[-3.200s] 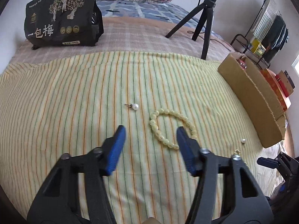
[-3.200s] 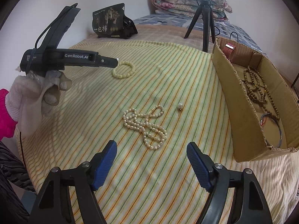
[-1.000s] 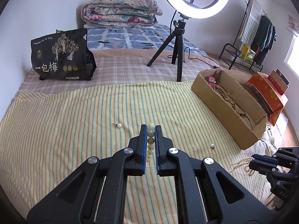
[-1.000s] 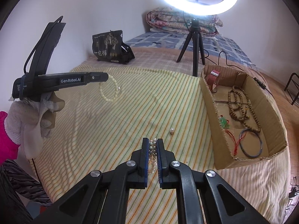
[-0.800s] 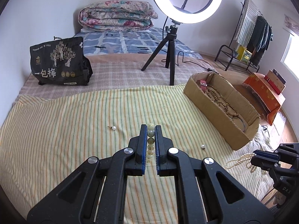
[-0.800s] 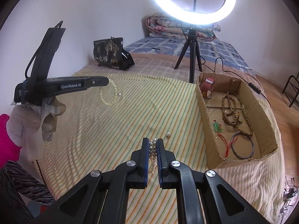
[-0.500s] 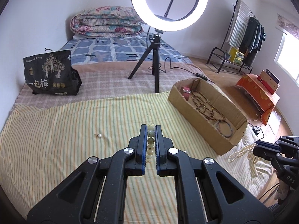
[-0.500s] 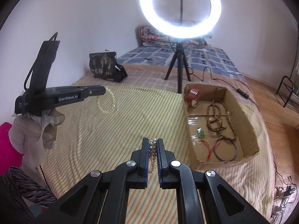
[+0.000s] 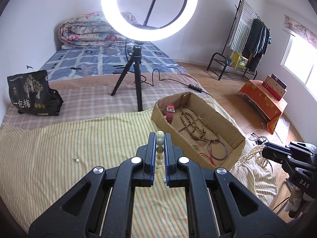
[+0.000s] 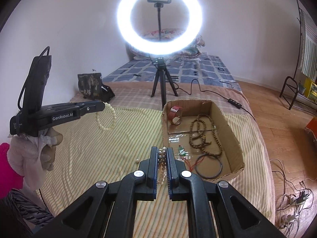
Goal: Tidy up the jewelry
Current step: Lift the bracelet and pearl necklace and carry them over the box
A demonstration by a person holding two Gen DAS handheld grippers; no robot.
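A pale bead bracelet is clamped in the left gripper at frame centre. A pearl necklace is pinched by the right gripper, with the cardboard box at centre right.

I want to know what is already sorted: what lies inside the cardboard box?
Inside the cardboard box lie a red band, a long brown bead string, a dark bangle and a green pendant on red cord. The near wall hides the front floor edge.

The bed carries a yellow striped sheet. Directly on it: a cardboard box at the right edge, a pearl earring, a ring-light tripod, a black bag and a folded quilt.
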